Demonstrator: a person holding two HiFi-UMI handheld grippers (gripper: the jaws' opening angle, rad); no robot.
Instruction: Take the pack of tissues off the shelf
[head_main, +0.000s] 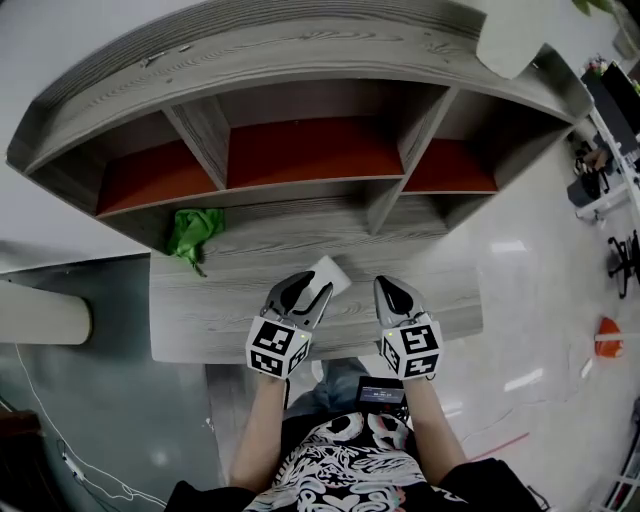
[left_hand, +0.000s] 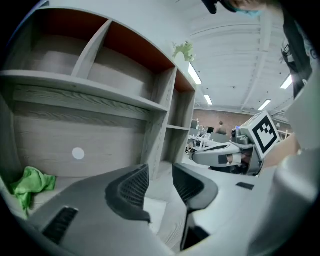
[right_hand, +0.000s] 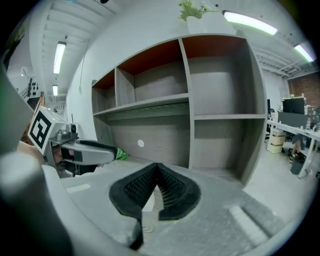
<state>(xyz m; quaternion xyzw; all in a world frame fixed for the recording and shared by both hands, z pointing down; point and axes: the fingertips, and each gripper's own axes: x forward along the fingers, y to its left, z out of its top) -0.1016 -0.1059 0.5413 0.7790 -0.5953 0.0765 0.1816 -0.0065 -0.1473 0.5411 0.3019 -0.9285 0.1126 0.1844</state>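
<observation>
While on shelf (head_main: 200, 305), plain white pack (head_main: 330, 270)

- The left gripper (head_main: 309, 287) and right gripper (head_main: 396, 290) have pale grey shells and black ribbed pads (left_hand: 131, 188).
- Each carries a cube (head_main: 278, 348) with black-and-white square markers.
- The person wears a black-and-white patterned shirt (head_main: 338, 462).

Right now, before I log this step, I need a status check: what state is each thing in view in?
Left gripper: jaws apart, the pack low between them, pads not pressing on it.
Right gripper: jaws shut, nothing between them.
Pack of tissues: lying flat on the shelf, not lifted.
Green cloth: crumpled, lying at the left of the same board.
</observation>
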